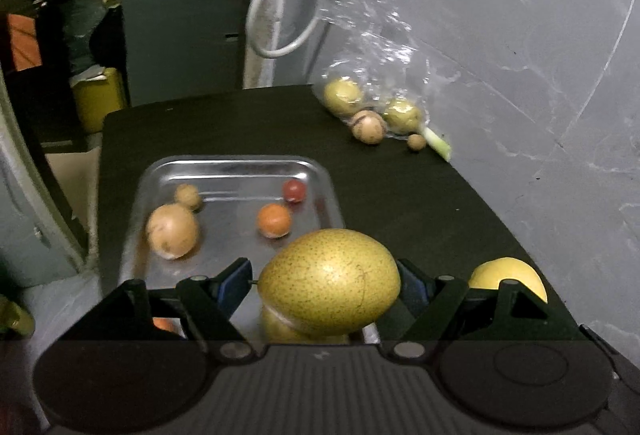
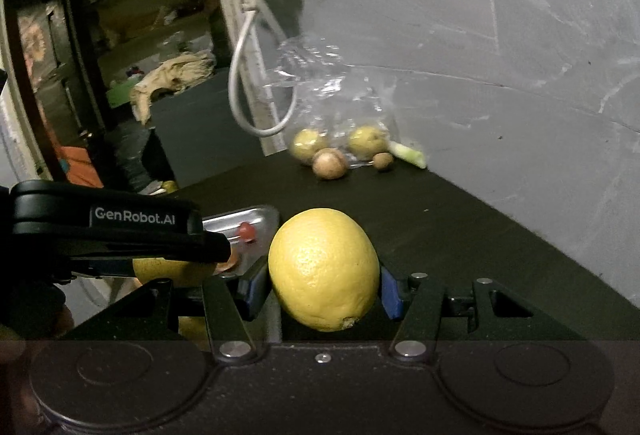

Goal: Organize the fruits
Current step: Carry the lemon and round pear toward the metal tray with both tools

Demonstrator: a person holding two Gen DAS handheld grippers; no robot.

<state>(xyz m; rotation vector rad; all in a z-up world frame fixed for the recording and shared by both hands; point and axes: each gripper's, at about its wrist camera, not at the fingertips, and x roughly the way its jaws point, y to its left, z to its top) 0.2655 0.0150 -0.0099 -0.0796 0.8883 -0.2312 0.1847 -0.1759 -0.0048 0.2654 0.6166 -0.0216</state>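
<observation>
A speckled yellow-green pear point(image 1: 329, 281) is held above the near edge of a steel tray point(image 1: 236, 167). In the tray a potato point(image 1: 172, 231), a small potato point(image 1: 188, 196), an orange fruit point(image 1: 274, 220) and a red tomato point(image 1: 294, 190) are seen. A yellow lemon point(image 2: 324, 269) is gripped beside the tray.

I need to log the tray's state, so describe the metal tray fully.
The metal tray is a shallow, shiny rectangle with rounded corners and a raised rim, steel by the look of it. It lies flat on the dark table. On it rest a large tan fruit, a smaller tan one, an orange fruit and a small red one. The left tool holds a speckled pear over its near end.
</observation>
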